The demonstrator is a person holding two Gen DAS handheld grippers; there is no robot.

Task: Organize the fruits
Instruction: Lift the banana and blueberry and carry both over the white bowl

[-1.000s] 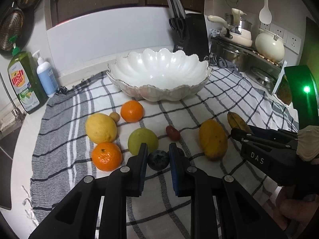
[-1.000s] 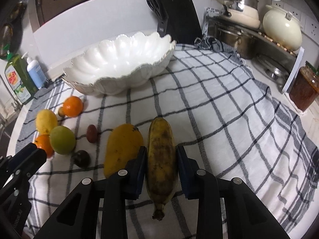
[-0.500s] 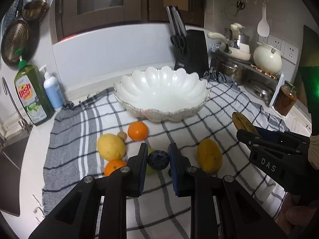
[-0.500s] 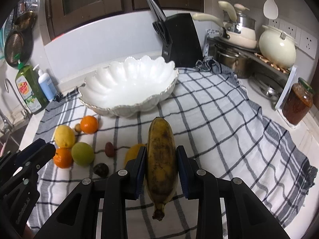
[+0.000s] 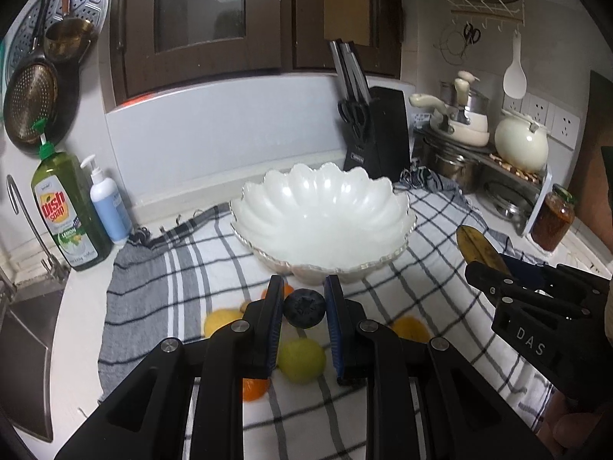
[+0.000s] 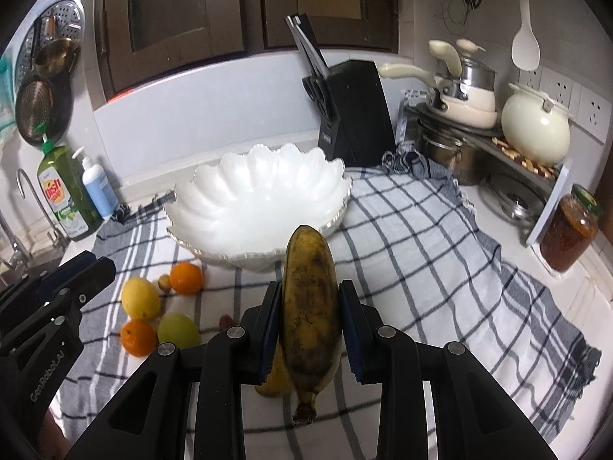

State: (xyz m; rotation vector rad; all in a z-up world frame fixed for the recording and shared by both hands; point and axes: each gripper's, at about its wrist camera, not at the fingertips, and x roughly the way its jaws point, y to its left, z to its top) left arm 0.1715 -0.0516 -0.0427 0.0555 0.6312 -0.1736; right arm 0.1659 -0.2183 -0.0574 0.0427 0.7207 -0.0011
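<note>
The left gripper (image 5: pixel 304 312) has its jaws clamped on a dark blueberry (image 5: pixel 304 308), held above the checked cloth (image 5: pixel 429 299) in front of the white scalloped bowl (image 5: pixel 322 214). The right gripper (image 6: pixel 309 306) grips a spotted banana (image 6: pixel 310 318) lengthwise, tip toward the bowl. A lemon (image 6: pixel 140 298), two oranges and a green fruit (image 6: pixel 178 330) lie on the cloth.

Place: home kitchen
Far wall: dark wooden cabinets (image 5: pixel 199 15), hanging strainers (image 5: pixel 30 103), wall sockets (image 5: pixel 540 109)
Far left: dish soap bottle (image 5: pixel 65 211) beside sink tap (image 5: pixel 23 214)
Far right: knife block (image 5: pixel 377 130), stacked pots (image 5: pixel 459 126), jar (image 5: pixel 553 218)
Counter (image 5: pixel 30 379): checked cloth (image 5: pixel 433 287), white scalloped bowl (image 5: pixel 398 195)
</note>
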